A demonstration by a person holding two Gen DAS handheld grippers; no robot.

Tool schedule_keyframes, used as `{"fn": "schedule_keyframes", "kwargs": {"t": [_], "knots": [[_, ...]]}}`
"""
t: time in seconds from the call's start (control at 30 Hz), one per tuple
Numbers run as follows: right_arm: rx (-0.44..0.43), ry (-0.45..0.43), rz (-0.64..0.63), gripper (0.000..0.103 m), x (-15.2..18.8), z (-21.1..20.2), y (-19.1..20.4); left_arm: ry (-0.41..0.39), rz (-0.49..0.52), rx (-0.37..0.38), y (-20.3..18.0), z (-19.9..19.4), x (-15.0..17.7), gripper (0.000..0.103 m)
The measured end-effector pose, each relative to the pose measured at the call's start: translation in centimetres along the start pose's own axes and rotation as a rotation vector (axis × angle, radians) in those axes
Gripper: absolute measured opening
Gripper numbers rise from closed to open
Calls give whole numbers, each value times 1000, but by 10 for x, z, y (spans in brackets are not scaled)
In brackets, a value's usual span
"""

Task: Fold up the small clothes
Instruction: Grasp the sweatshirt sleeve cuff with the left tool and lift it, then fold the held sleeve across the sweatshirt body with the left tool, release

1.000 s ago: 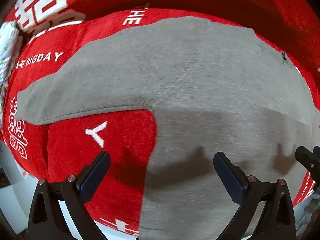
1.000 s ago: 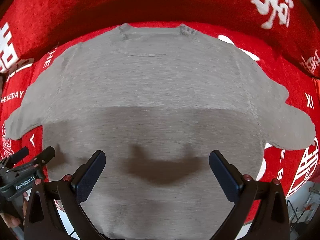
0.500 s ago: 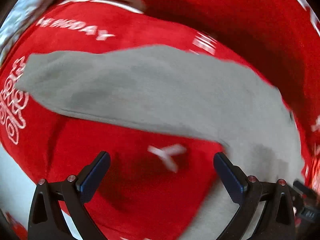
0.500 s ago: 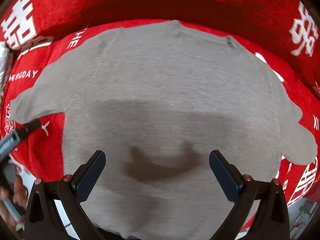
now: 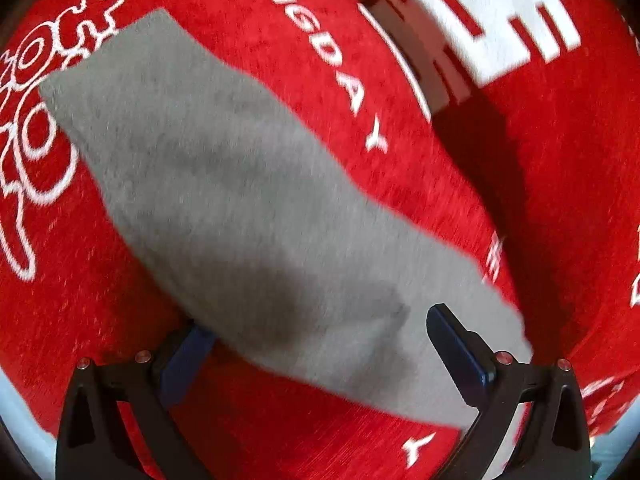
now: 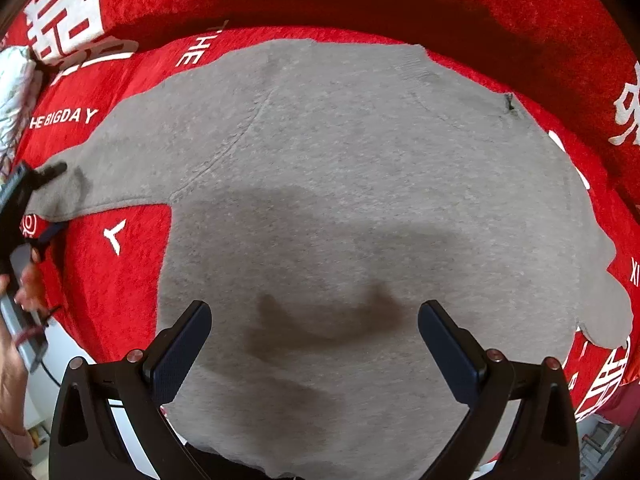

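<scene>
**Ana:** Sweater (image 6: pixel 360 184), grey knit, lay flat and spread on the red blanket (image 6: pixel 500 12) with white lettering, collar at the far edge and hem toward the right wrist camera. Nothing looked folded. Both sleeves stuck out to the sides and the body showed no crease.

**Ben:** So the folding had barely begun?

**Ana:** That was my reading. The left gripper (image 5: pixel 320 352) was at the left sleeve (image 5: pixel 224 200), its fingers spread wide with the sleeve between them, one finger partly hidden under the cloth edge. It was not pinching. In the right wrist view that same gripper (image 6: pixel 48 184) sat at the cuff end of the sleeve.

**Ben:** And the other one?

**Ana:** The right gripper (image 6: pixel 316 340) hovered over the lower body of the sweater, fingers spread, holding nothing. Whether it touched the knit I could not tell; only its shadow fell there.

**Ben:** Which way did the garment run?

**Ana:** Its long axis ran from hem to collar, pointing away from the person. The sleeve ran crosswise, out to the left. Sleeves in, then the body fold, were all left to do.
</scene>
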State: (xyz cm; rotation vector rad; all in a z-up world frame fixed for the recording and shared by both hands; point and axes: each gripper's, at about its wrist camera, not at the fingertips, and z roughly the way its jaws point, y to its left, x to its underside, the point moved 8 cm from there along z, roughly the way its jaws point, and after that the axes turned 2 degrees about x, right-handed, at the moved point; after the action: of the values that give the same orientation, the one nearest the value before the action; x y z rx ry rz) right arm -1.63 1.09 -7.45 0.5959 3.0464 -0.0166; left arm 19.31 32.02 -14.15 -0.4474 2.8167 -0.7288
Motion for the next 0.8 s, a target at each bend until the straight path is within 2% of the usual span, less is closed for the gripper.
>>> {"fn": "schedule_keyframes", "kwargs": {"t": [0.03, 0.07, 0.1, 0.13, 0.17, 0.2, 0.33, 0.37, 0.5, 0.63, 0.8], "knots": [[-1, 2, -2, 103, 1, 0, 1, -30, -6, -12, 1, -3, -6, 91], [-2, 1, -3, 103, 1, 0, 2, -41, -4, -29, 2, -6, -8, 72], [-4, -5, -4, 103, -2, 1, 7, -47, 3, -39, 4, -6, -13, 49], [-8, -6, -3, 103, -2, 1, 9, -53, 14, -36, 6, -7, -16, 36], [-10, -7, 0, 103, -1, 0, 9, -54, 19, -24, 6, -7, -17, 17], [-14, -9, 4, 103, 0, -1, 9, -66, 32, -1, 4, -10, -19, 11], [-29, -23, 23, 103, 5, -4, 3, -110, 103, 54, -11, -27, -21, 11], [-34, -25, 28, 103, 7, -5, 0, -118, 128, 76, -19, -33, -20, 6], [-50, -30, 54, 103, 15, -7, -16, -119, 263, 161, -67, -49, -6, 6], [-65, -45, 99, 103, 20, -13, -44, -103, 426, 283, -144, -65, 26, 6], [-80, -93, 181, 103, 26, -28, -90, -14, 639, 404, -251, -64, 103, 6]]}}
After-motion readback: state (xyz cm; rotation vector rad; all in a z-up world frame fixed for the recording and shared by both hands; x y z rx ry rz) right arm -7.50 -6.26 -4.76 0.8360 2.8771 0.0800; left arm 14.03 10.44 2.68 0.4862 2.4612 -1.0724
